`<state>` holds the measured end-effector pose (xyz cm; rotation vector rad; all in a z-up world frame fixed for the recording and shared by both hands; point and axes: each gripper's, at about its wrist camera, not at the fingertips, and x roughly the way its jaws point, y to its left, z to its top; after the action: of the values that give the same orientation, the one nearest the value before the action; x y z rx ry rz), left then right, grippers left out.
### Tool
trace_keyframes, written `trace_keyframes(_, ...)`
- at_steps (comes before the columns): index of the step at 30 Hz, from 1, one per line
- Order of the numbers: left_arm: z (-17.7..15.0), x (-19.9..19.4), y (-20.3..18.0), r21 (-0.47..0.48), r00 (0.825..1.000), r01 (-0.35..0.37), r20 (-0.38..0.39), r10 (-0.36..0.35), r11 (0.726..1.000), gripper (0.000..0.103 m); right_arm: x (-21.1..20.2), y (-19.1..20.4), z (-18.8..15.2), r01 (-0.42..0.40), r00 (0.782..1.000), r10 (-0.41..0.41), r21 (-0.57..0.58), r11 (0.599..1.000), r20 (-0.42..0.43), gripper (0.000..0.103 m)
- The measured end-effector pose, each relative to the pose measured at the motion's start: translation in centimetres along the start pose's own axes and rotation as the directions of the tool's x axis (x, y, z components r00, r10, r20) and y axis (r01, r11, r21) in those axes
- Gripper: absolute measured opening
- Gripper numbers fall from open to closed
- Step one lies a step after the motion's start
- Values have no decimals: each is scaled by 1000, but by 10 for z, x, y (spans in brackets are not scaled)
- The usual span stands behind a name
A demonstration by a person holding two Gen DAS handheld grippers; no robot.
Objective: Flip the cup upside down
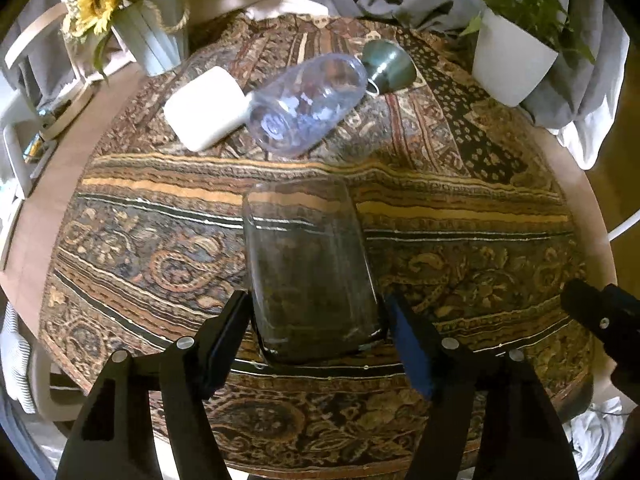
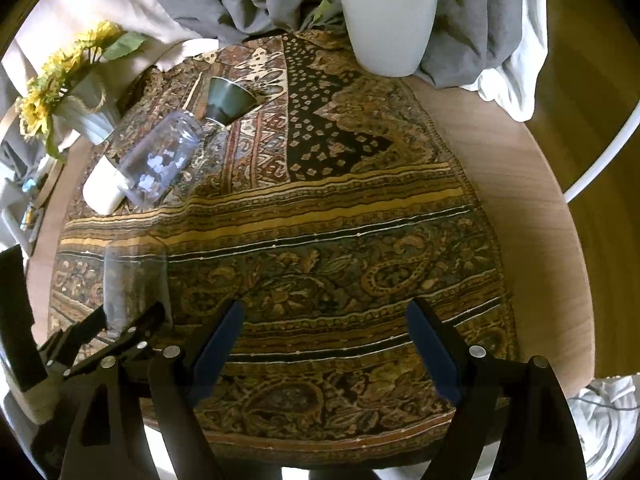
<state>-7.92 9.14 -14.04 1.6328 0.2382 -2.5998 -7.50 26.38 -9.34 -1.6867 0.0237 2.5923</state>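
Note:
A clear glass cup [image 1: 308,268] stands on the patterned cloth, between the fingers of my left gripper [image 1: 318,320]. The jaws press its lower sides, so the gripper is shut on the cup. Which end of the cup faces up I cannot tell. In the right wrist view the cup [image 2: 134,280] shows at the left with the left gripper [image 2: 120,328] around it. My right gripper [image 2: 324,344] is open and empty over the cloth, to the right of the cup. Its tip shows at the right edge of the left wrist view [image 1: 600,316].
A clear plastic bottle with a white cap [image 1: 304,104] lies on its side behind the cup. A green metal funnel [image 1: 388,66] lies beyond it. A white plant pot [image 1: 510,64] stands at the back right and a sunflower vase [image 1: 152,36] at the back left. The round table edge [image 2: 540,220] curves on the right.

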Motion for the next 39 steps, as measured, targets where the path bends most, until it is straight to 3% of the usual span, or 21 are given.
trace_keyframes(15,21,-24,17,4,999,6,33,-6,1000,68,-10,18,14,-65,997,65,-3,998,33,84)
trace_keyframes(28,44,-18,28,24,999,33,39,-34,999,67,-2,34,23,-76,997,76,2,997,9,84)
trace_keyframes(39,68,-4,35,36,997,73,19,-74,997,67,-4,49,35,-62,997,62,7,998,38,84)
